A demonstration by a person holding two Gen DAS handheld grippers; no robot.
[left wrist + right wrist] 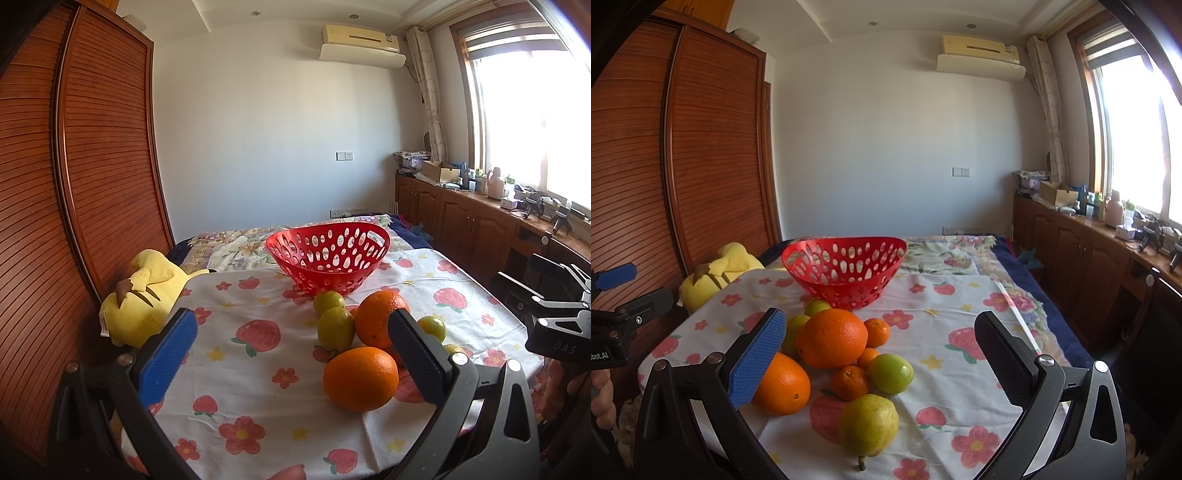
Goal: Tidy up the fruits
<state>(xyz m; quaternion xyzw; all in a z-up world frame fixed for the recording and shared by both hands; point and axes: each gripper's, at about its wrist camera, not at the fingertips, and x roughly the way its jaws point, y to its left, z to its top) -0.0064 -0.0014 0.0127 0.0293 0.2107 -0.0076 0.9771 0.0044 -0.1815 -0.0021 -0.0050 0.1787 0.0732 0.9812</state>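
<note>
Both the left gripper (295,356) and right gripper (881,356) stood spread wide, gripping nothing. The fruit pile (842,354) lay ahead between the fingers, the red basket (846,269) farther beyond.

Black fingers (417,354), blue pad (168,360)

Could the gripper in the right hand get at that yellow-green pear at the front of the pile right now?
Probably yes. The right gripper is open and empty, and the pear lies nearest it on the cloth, at the front of the fruit pile with nothing in front of it. A small orange sits just behind it.
</note>
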